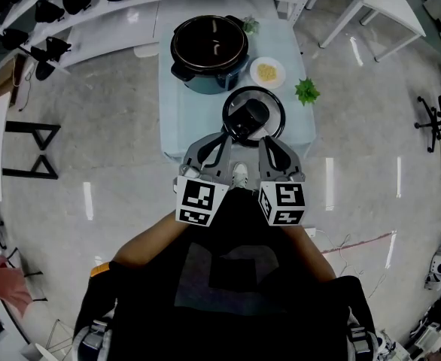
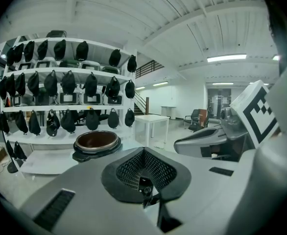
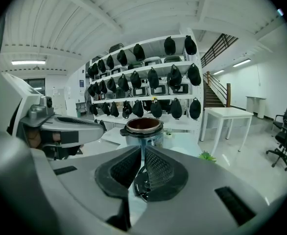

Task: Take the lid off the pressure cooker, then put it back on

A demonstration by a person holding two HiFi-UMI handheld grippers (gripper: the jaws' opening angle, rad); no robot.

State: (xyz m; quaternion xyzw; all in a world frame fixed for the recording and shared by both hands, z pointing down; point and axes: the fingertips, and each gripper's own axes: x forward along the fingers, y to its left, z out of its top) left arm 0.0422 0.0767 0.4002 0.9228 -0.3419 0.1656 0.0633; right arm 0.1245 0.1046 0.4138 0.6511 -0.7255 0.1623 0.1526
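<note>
The pale tabletop carries everything. At its far end the cooker stands open, its dark pot apparently empty. The lid lies flat on the near edge, well apart from the cooker and just ahead of both grippers. It looks rigid, fairly heavy and smooth at the rim, so the raised black centre handle is probably the safest hold. A small plate holds yellowish food. The left gripper and right gripper both have their jaws pressed together, pinching nothing.

Bright ceiling strip lights streak the glossy floor; fisheye edges bend and darken.
</note>
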